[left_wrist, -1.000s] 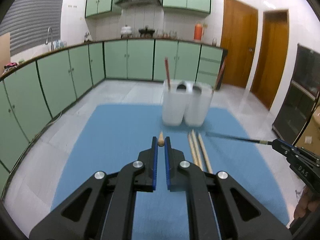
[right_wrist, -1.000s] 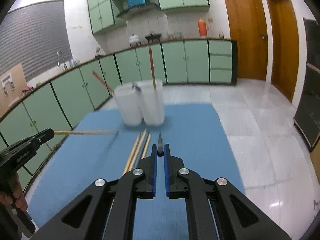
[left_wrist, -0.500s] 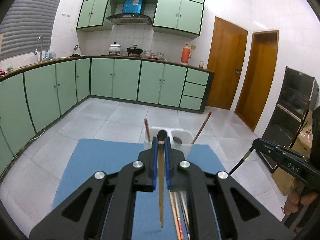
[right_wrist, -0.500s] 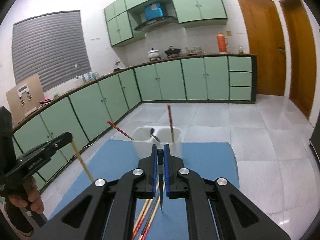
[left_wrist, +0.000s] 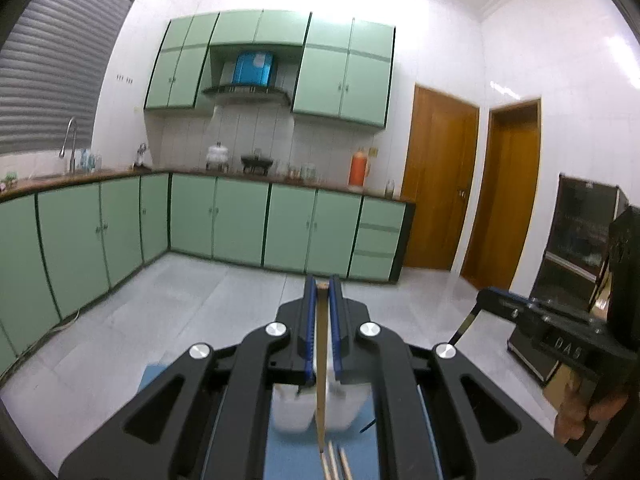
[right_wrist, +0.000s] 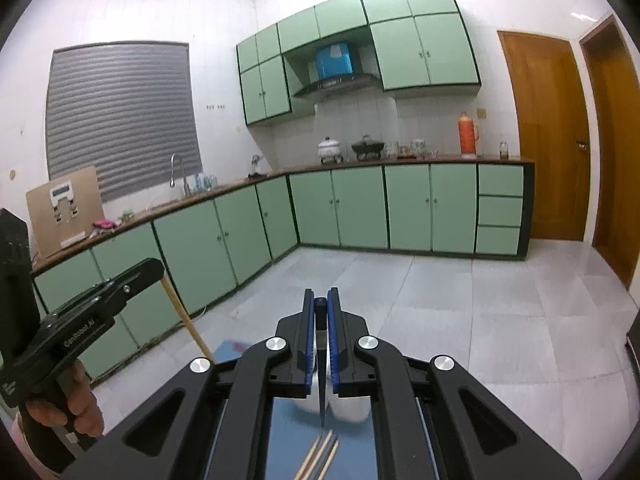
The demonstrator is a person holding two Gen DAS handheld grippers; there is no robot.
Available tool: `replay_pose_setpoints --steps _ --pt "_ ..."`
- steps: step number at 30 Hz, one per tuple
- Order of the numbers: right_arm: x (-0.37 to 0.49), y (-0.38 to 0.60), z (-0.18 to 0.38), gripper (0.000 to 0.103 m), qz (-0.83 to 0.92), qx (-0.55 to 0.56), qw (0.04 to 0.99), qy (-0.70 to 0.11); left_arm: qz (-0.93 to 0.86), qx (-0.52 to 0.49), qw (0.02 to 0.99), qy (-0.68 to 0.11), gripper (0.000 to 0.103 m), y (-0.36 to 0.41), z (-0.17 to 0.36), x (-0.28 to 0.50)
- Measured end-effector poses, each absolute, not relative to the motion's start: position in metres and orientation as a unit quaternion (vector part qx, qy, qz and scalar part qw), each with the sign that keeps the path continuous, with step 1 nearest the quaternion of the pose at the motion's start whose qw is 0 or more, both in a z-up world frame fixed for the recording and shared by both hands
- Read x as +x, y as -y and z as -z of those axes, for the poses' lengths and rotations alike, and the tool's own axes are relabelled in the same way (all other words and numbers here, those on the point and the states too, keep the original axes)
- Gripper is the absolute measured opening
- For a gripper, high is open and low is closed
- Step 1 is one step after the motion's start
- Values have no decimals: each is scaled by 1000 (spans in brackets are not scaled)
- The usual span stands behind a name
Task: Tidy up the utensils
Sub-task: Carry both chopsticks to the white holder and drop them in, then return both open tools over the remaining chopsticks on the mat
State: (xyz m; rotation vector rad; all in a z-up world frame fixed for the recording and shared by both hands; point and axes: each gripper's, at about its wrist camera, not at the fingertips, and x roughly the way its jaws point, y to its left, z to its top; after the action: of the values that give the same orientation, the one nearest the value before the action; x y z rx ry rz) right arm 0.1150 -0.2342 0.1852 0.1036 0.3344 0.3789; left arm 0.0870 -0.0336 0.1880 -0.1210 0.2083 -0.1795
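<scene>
Left gripper (left_wrist: 321,286) clamped a wooden chopstick (left_wrist: 320,380), hanging lower centre; right gripper (right_wrist: 320,302) gripped a dark chopstick (right_wrist: 321,372), above white cups (right_wrist: 352,406), blue mat (right_wrist: 288,440)

Pale green base cabinets (right_wrist: 408,208) run in an L along two white walls (left_wrist: 436,40) under a dark wooden counter (right_wrist: 400,159), with matching wall cupboards (left_wrist: 344,76) flanking a blue-fronted extractor hood (right_wrist: 335,60). A grey slatted blind (right_wrist: 120,116) covers the window above the chrome tap (right_wrist: 175,168). Two brown wooden doors (left_wrist: 436,184) stand at the right. The pale grey tiled floor (right_wrist: 480,312) reflects the ceiling light.
</scene>
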Motion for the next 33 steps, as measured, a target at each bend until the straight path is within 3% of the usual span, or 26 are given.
replay_pose_setpoints --steps 8,16,27,29,31,33 --pt "172 233 -205 6 -157 51 976 -145 74 -34 994 -67 6 58 -209 145" --pt "219 217 -172 6 -155 36 973 -169 53 -19 990 -126 6 68 -162 205" --pt "235 203 -131 6 -169 24 961 -219 56 -5 983 -174 7 60 -123 215" --pt "235 202 -123 8 -168 22 958 -230 58 -1 982 -180 11 59 -121 216" --pt "230 205 -117 12 -173 27 956 -234 60 0 981 -182 29 56 -120 213" --pt "220 211 -114 21 -171 34 958 -227 62 -4 982 -176 36 52 -121 206"
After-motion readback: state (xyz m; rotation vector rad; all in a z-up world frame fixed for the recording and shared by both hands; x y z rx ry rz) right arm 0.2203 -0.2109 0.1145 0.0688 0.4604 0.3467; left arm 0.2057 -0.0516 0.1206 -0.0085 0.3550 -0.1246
